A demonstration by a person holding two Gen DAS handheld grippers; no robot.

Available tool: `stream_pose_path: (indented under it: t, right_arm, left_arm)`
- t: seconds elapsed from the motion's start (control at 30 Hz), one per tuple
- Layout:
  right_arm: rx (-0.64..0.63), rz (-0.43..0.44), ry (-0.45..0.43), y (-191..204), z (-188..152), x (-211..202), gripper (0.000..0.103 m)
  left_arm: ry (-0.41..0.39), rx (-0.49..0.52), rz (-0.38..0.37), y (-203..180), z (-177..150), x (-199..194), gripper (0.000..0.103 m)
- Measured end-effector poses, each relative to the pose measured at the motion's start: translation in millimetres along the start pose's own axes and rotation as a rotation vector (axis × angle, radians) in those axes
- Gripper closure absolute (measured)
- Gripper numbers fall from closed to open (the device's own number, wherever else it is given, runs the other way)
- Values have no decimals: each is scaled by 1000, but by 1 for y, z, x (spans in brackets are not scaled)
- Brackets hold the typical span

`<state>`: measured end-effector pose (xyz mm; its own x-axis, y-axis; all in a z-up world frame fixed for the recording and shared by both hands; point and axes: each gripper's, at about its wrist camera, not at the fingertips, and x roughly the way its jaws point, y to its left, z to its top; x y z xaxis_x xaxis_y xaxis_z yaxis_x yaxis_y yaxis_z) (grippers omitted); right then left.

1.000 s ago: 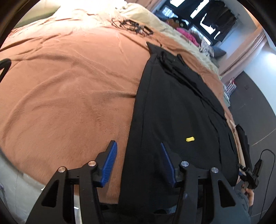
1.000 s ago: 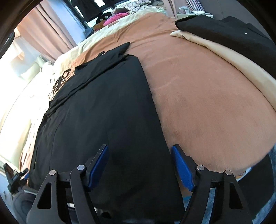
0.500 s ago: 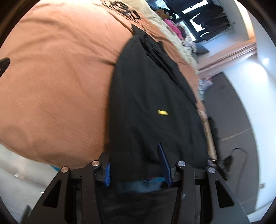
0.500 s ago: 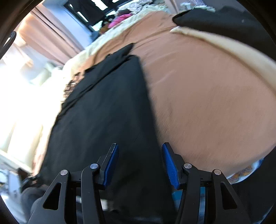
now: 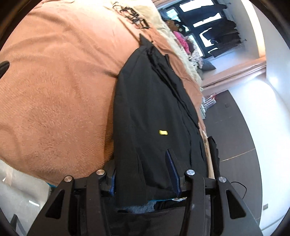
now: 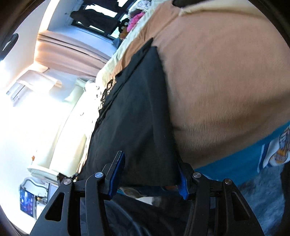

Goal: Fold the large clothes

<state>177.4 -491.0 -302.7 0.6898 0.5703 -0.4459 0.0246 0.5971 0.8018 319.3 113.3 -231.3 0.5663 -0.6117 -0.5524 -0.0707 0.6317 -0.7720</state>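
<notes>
A long black garment [image 5: 152, 101] with a small yellow tag [image 5: 163, 132] lies folded lengthwise on the orange-brown blanket [image 5: 59, 87]. My left gripper [image 5: 141, 163] is at its near left corner. One blue pad lies on top of the cloth and the other is half hidden at the cloth's left edge. In the right wrist view the same garment [image 6: 134, 112] reaches to my right gripper [image 6: 149, 158], which straddles the near right corner. Both pairs of jaws stand apart with the hem between them, and neither pinches it.
The blanket [image 6: 226, 81] spreads wide on either side of the garment. A blue patterned sheet [image 6: 235, 163] shows under the blanket's near edge. More dark clothing [image 6: 183, 2] lies at the far right. Dark floor [image 5: 235, 127] runs beside the bed.
Both grippers came down to the garment's near hem and rolled. Their jaws narrowed, the right more than the left. The hem corners now sit between the fingers.
</notes>
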Motion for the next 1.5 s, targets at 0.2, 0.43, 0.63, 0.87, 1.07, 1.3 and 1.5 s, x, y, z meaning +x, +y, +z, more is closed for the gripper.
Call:
stream_pose_path:
  t: [0.2, 0.43, 0.63, 0.87, 1.07, 1.3, 1.5]
  right_arm:
    - [-10, 72, -71, 13, 4, 4, 49]
    - [-3, 91, -131, 21, 16, 8, 49]
    - [28, -52, -116, 33, 20, 40, 86]
    - [-25, -52, -179, 59, 28, 15, 98]
    - [-82, -17, -219, 105, 45, -9, 99]
    - [-161, 47, -272, 156, 50, -43, 99]
    - [-201, 100, -304, 189, 44, -71, 99]
  left_arm:
    - [21, 42, 45, -5, -5, 8, 56]
    - [22, 12, 28, -5, 0, 17, 56]
    - [13, 18, 69, -8, 7, 25, 78]
    - [-59, -21, 35, -9, 16, 1, 97]
    - [-132, -1, -26, -35, 23, -30, 98]
    - [-214, 39, -94, -60, 26, -80, 98]
    - [-283, 49, -140, -80, 18, -126, 98]
